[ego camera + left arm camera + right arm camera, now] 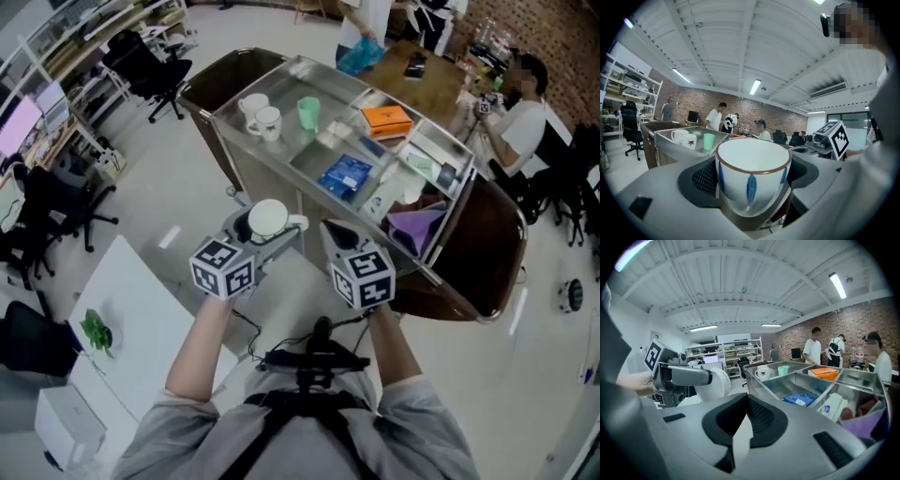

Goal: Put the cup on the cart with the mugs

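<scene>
Left fingers (705,180) are gripping the cup (752,176) upright, spread wide, just short of the cart (323,150), its mugs (260,114) waiting ahead-left at the far left corner; right fingers (761,420) are sitting closed, empty.

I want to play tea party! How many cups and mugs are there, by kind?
White mugs: 2
Green cup: 1
Blue-marked cup: 1
Total: 4
</scene>
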{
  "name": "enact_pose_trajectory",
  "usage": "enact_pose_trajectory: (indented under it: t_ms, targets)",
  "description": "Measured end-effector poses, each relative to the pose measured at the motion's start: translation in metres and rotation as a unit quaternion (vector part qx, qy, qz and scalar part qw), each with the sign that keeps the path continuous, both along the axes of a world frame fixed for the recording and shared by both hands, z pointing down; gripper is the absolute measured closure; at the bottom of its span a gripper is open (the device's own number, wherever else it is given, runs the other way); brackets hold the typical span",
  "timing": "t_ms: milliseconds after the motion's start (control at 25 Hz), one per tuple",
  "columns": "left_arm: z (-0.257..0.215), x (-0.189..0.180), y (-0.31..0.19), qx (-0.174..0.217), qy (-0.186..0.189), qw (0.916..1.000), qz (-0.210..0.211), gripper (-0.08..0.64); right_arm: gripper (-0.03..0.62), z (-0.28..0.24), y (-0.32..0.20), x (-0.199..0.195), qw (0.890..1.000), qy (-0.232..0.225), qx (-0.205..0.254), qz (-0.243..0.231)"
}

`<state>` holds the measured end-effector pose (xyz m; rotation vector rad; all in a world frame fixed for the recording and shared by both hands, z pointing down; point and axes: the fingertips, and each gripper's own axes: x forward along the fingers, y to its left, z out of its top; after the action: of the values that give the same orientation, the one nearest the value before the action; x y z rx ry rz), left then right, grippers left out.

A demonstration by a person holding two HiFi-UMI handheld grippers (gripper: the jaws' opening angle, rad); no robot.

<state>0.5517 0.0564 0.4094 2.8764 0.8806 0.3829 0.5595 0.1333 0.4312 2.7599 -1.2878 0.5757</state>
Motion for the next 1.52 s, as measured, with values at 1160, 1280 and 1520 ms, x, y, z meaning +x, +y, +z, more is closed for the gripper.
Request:
enact_pose_trajectory:
  t_ms: [1160, 1280, 1520]
  targets:
    - [-0.104, 0.355, -0.061, 0.055, 0.042, 0.9971, 0.031, 0.149, 0.586, -0.099, -0.076, 0.304, 0.999, 0.033, -0.018, 0.03]
    - [-0.101, 0.39, -0.069, 0.057, 0.039, 0.9969, 0.037, 0.149, 0.586, -0.098, -0.085, 0.331, 0.998, 0.03, -0.029, 0.041]
    - [-0.084, 0.45, -0.071, 0.059, 0.039, 0.9961, 0.053, 0.149, 0.586, -0.086, -0.093, 0.38, 0.997, 0.021, -0.044, 0.065]
